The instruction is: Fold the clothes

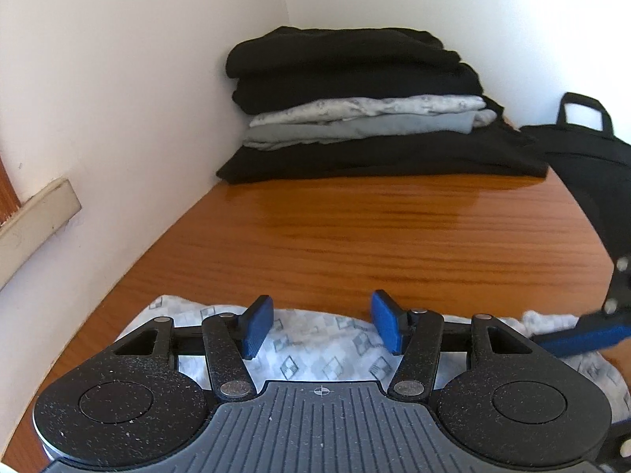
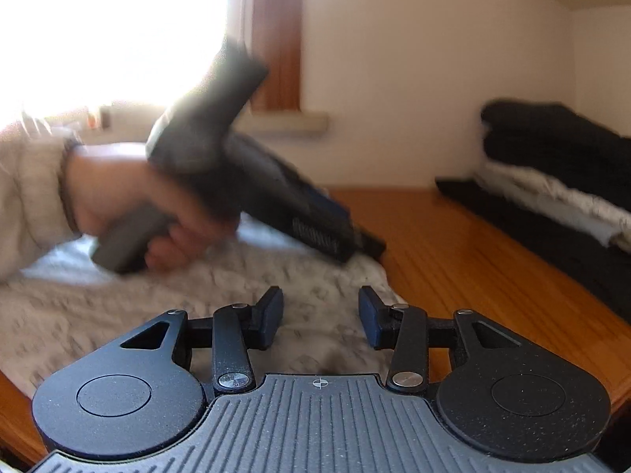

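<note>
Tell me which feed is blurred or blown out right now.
Right wrist view: motion-smeared hand, patterned garment and clothes stack; window blown out white. Left wrist view: mostly sharp, glare on the table, only the right gripper blurred at the edge.

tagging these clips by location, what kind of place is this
Probably a room in a home, not a lab. A glossy wooden table stands in a white-walled corner, bearing a stack of folded clothes and a black bag. The right wrist view shows a bright window with a sill.

Daylight blows out the window (image 2: 110, 27), the right-wrist view is motion-blurred, and fisheye bends both edges.
</note>
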